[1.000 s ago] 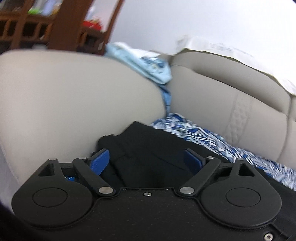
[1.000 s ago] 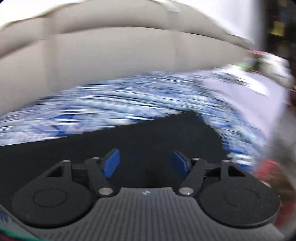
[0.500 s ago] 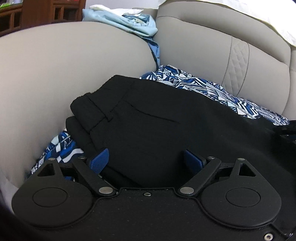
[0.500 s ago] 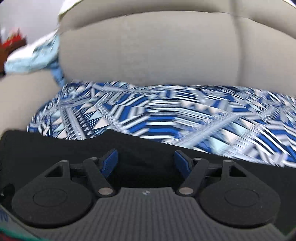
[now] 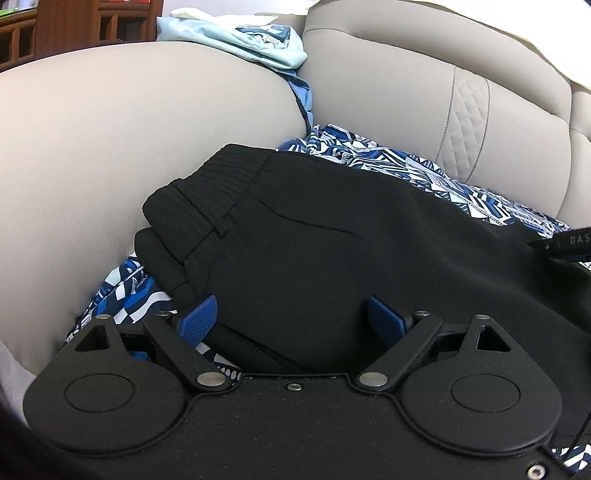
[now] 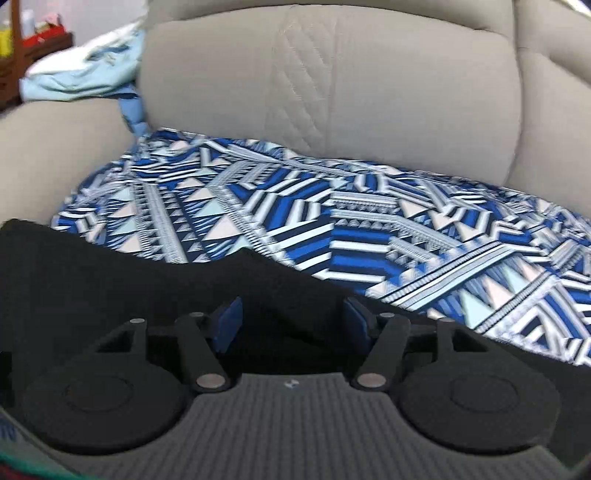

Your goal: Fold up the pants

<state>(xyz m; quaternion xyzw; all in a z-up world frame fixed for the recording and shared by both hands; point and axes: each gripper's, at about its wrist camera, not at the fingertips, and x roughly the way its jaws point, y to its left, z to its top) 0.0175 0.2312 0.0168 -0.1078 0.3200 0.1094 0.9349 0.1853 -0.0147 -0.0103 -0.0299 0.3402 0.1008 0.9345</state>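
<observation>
Black pants [image 5: 314, 236] lie on a blue-and-white patterned cloth [image 6: 332, 221] on a beige sofa seat, their elastic waistband [image 5: 207, 192] to the left against the armrest. My left gripper [image 5: 291, 317] is open, its blue pads either side of the near edge of the pants by the waist. My right gripper [image 6: 291, 321] is open over the black fabric [image 6: 110, 280] further right, just at its far edge. The other gripper's black body [image 5: 565, 243] shows at the right edge of the left wrist view.
The beige armrest [image 5: 129, 129] rises at the left and the backrest [image 6: 332, 85] at the rear. Light blue clothes [image 5: 243, 44] are piled on top of the armrest. Wooden furniture [image 5: 55, 26] stands behind the sofa.
Both grippers have swung and settled low over the pants. The left view now shows the waistband closer. The right view has turned left towards the backrest. Both stay open.
</observation>
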